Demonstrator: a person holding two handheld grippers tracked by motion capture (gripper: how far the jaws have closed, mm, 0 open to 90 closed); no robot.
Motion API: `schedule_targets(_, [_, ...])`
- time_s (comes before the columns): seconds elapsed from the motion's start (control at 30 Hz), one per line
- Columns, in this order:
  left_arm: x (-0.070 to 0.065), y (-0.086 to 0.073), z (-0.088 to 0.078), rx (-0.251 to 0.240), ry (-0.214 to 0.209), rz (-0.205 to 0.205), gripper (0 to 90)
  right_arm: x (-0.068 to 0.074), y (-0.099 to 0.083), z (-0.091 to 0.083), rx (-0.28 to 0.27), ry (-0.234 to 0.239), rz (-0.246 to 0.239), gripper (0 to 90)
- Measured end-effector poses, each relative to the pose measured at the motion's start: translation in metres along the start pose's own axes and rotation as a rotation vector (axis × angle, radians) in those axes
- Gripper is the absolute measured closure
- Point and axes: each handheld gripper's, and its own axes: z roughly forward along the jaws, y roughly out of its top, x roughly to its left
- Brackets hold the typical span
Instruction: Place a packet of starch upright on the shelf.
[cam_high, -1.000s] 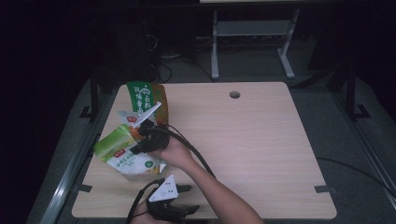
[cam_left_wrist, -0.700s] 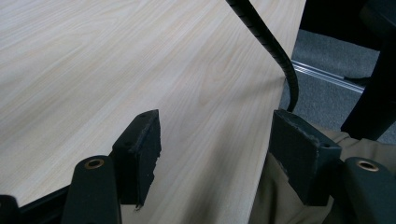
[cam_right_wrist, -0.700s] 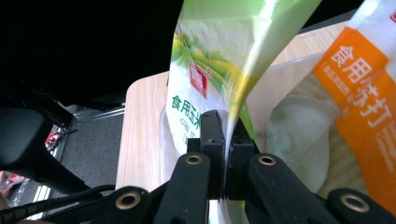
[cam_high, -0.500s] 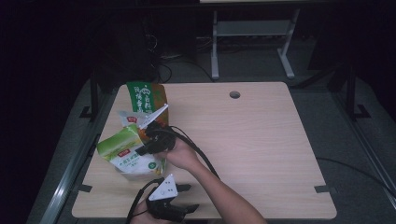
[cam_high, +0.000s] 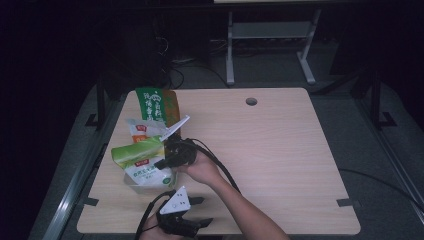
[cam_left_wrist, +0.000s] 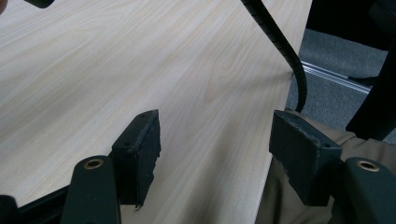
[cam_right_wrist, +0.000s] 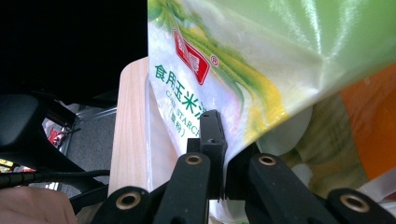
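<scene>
Right gripper, fingers clamped on the glossy green-and-white plastic starch bag, has lowered it toward the pale wooden worktop; left gripper rests wide open, empty.

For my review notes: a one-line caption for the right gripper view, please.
Right gripper shut on the edge of the green-and-white starch bag at the table's corner.

Worktop: pale wood-grain laminate, smooth, matt. Starch bag: glossy plastic film, creased, highlights seen. Left gripper fingers: matt black rubbery pads, edges worn rough. Brass-coloured metal rivets are noted at the finger joints.
</scene>
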Motion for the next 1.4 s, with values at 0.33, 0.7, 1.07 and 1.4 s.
schedule_targets(0.33, [0.001,-0.001,0.002,0.002,0.003,-0.018,32.9,0.0,0.002,-0.01,-0.015,0.003,-0.007,76.9])
schedule_targets(0.7, [0.005,0.0,0.006,0.01,0.008,-0.024,31.1,0.002,0.004,-0.019,-0.017,0.004,-0.019,88.6])
schedule_targets(1.07, [0.008,0.002,0.005,-0.002,0.014,-0.026,29.0,0.0,0.001,-0.029,-0.037,0.04,0.002,64.4])
schedule_targets(1.4, [0.013,0.001,0.001,-0.011,0.02,-0.035,27.8,-0.005,-0.013,-0.051,-0.076,0.016,0.044,55.4])
